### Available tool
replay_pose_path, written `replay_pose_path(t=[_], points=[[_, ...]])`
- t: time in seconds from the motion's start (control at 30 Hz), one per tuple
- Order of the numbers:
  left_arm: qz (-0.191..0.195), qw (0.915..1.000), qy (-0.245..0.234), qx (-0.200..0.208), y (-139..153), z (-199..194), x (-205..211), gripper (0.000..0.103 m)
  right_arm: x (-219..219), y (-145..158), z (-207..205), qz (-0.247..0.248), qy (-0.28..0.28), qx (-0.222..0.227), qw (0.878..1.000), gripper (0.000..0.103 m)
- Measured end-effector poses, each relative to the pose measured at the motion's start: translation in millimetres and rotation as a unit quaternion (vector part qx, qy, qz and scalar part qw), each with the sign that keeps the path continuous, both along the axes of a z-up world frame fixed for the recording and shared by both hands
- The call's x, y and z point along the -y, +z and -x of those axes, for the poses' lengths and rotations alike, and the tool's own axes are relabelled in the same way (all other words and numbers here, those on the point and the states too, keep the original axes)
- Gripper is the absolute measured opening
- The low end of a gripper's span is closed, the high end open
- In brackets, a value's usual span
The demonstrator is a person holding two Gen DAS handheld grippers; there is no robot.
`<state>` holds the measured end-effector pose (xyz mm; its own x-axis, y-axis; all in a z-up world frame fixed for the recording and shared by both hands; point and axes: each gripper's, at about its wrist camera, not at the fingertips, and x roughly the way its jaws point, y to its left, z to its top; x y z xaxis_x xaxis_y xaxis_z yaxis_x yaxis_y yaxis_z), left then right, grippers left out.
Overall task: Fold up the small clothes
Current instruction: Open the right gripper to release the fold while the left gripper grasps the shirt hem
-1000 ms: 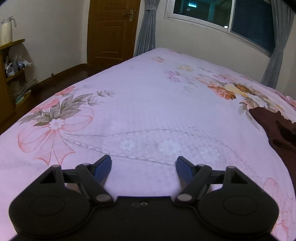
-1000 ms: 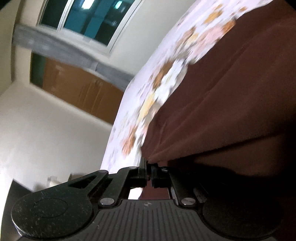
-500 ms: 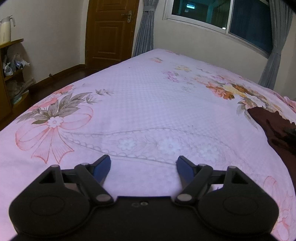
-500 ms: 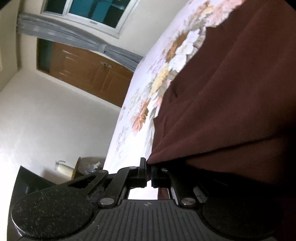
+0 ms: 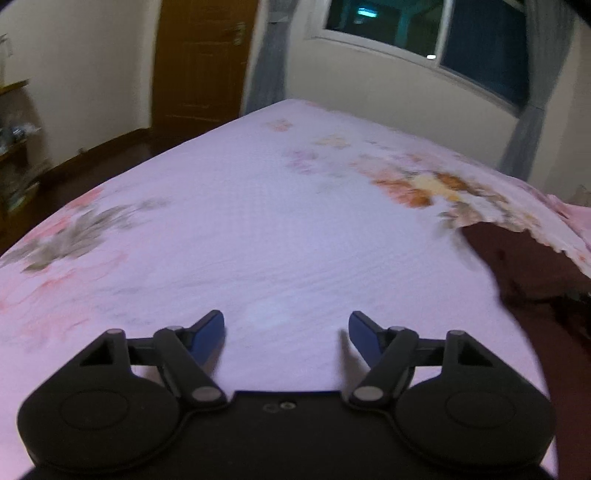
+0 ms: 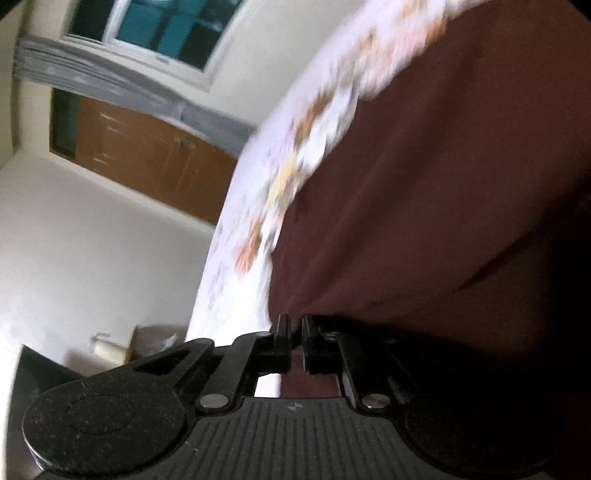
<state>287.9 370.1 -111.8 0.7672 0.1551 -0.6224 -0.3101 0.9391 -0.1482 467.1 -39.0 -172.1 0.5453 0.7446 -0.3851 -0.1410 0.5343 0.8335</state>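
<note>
I'm working in a home bedroom. I see a bed [image 5: 258,229] with a flowered sheet, a wooden door [image 5: 201,62], and a curtained window [image 5: 424,33].

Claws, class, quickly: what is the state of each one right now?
Left claw: open, holding nothing, above the bedsheet.
Right claw: closed on an edge of the dark maroon garment.

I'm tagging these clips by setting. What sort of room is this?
Most likely a home bedroom: a wide bed under a pink floral bedspread fills the view, with a wooden door and a curtained window behind it. A dark maroon garment lies on the bed.
</note>
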Motion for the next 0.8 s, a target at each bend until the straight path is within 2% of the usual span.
replay_pose_path(t=[0.07,0.17,0.23,0.33,0.43,0.57,0.63,0.7,0.8], points=[[0.002,0.9998,-0.018,-0.001,3,-16,18,0.073,36,10,11,0.039,-0.028,0.019,0.999,0.006],[0.019,0.9989,-0.043,-0.005,-2,-37,47,0.059,94,17,24,0.100,-0.076,0.025,0.992,0.006],[0.047,0.9974,-0.055,-0.006,-6,-50,66,0.056,127,17,31,0.123,-0.101,0.022,0.987,0.006],[0.092,0.9928,-0.077,-0.002,-14,-63,95,0.043,158,14,36,0.141,-0.119,0.023,0.982,0.006],[0.152,0.9835,-0.098,0.002,-22,-78,120,0.036,177,15,38,0.146,-0.134,0.029,0.980,0.006],[0.200,0.9742,-0.104,0.004,-29,-95,147,0.034,186,18,41,0.153,-0.145,0.043,0.977,0.006],[0.221,0.9696,-0.104,0.011,-29,-101,155,0.033,187,16,40,0.138,-0.143,0.046,0.979,0.006],[0.256,0.9603,-0.107,0.026,-29,-105,161,0.034,190,14,39,0.124,-0.143,0.045,0.981,0.006],[0.320,0.9416,-0.099,0.036,-38,-115,160,0.034,200,10,36,0.103,-0.144,0.044,0.983,0.007]])
